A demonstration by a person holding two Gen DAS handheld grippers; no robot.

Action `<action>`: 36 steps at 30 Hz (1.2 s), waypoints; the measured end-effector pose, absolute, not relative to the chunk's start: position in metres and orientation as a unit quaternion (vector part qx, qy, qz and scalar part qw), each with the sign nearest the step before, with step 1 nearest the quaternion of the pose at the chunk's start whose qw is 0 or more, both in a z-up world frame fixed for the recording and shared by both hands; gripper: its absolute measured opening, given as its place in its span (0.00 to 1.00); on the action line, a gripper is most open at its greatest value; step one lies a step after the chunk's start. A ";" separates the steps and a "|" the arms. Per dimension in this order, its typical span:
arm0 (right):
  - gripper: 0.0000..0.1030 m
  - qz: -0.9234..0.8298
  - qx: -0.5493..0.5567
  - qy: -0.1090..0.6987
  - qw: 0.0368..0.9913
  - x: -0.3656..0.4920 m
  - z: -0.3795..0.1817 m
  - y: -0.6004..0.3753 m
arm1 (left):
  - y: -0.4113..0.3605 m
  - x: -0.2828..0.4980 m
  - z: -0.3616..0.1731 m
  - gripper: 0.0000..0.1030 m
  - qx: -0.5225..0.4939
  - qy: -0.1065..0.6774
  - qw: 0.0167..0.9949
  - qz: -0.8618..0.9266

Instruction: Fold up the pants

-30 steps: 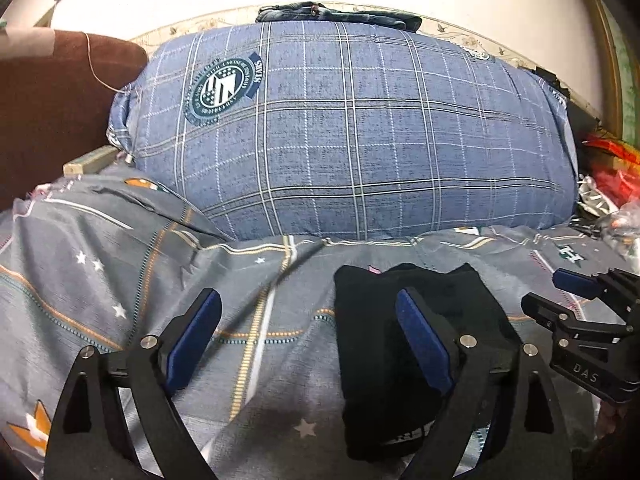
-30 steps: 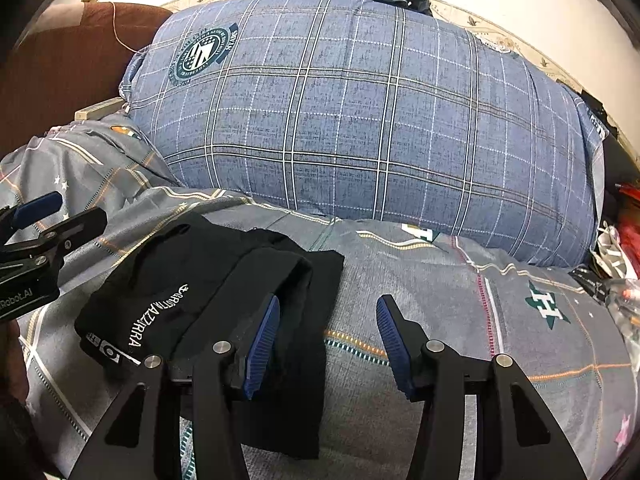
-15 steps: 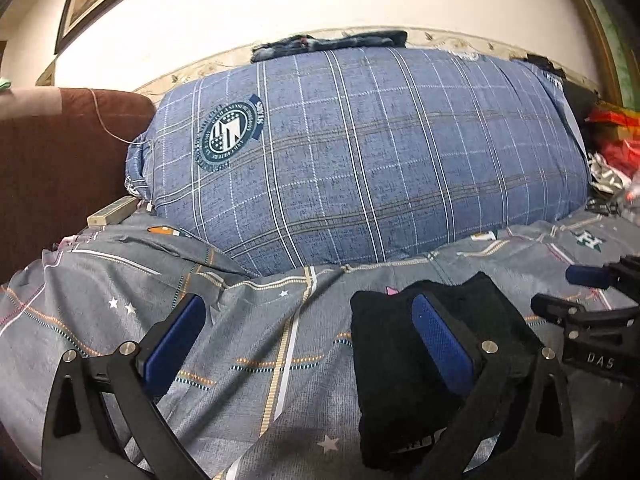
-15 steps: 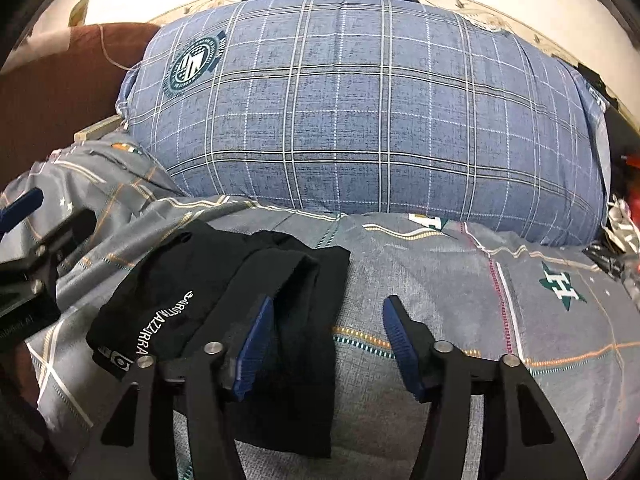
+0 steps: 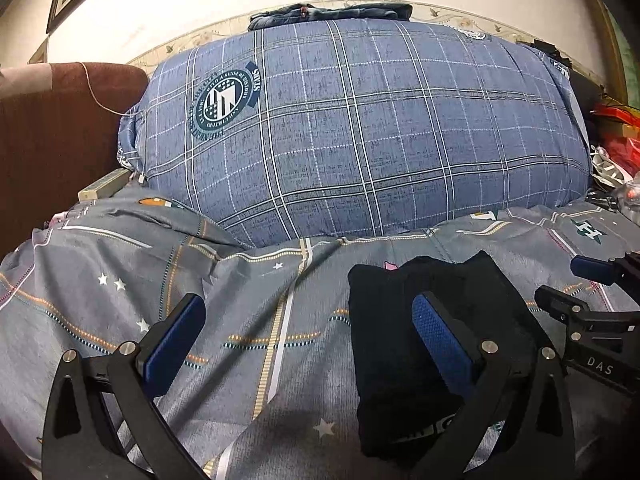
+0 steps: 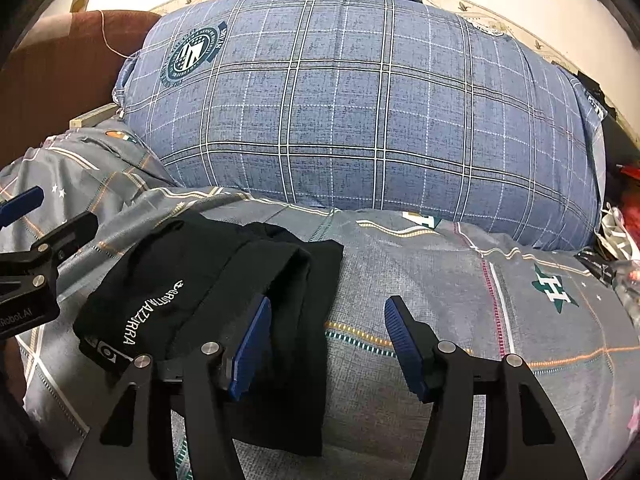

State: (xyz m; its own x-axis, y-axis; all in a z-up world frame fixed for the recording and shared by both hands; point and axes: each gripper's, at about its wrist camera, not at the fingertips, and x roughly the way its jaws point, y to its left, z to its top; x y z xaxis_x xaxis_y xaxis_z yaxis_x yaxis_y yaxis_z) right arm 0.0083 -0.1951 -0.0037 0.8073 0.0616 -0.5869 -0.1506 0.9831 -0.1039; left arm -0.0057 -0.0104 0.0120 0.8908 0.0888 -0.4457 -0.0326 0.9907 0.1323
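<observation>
The black pants (image 5: pixel 404 344) lie folded into a small bundle on the grey patterned bedsheet (image 5: pixel 248 296); white lettering shows on them in the right wrist view (image 6: pixel 200 280). My left gripper (image 5: pixel 308 336) is open and empty, hovering above the sheet, with its right finger over the bundle's middle. My right gripper (image 6: pixel 326 344) is open and empty, with its left finger over the bundle's right edge. Each gripper shows at the edge of the other's view: the right one (image 5: pixel 592 312) and the left one (image 6: pixel 28 248).
A big blue plaid pillow (image 5: pixel 360 132) stands behind the pants, with folded jeans (image 5: pixel 328 14) on top. A brown sofa arm (image 5: pixel 52 128) is at the left. Red bags and clutter (image 5: pixel 616 144) lie at the right.
Both grippers have lifted and drawn back a little from the folded pants, staying open. The bundle has not moved.
</observation>
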 end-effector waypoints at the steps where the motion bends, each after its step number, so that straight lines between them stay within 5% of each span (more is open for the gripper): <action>1: 0.59 0.056 -0.073 0.305 0.948 0.008 -0.003 -0.195 | -0.010 -0.005 0.011 1.00 0.059 0.235 0.970 0.030; 28: 0.59 0.061 -0.072 0.302 0.949 0.007 -0.003 -0.194 | -0.006 0.002 0.008 1.00 0.030 0.265 0.963 0.042; 36: 0.60 0.060 -0.058 0.277 0.957 0.002 0.005 -0.199 | -0.024 -0.013 0.012 1.00 0.102 0.224 0.965 0.087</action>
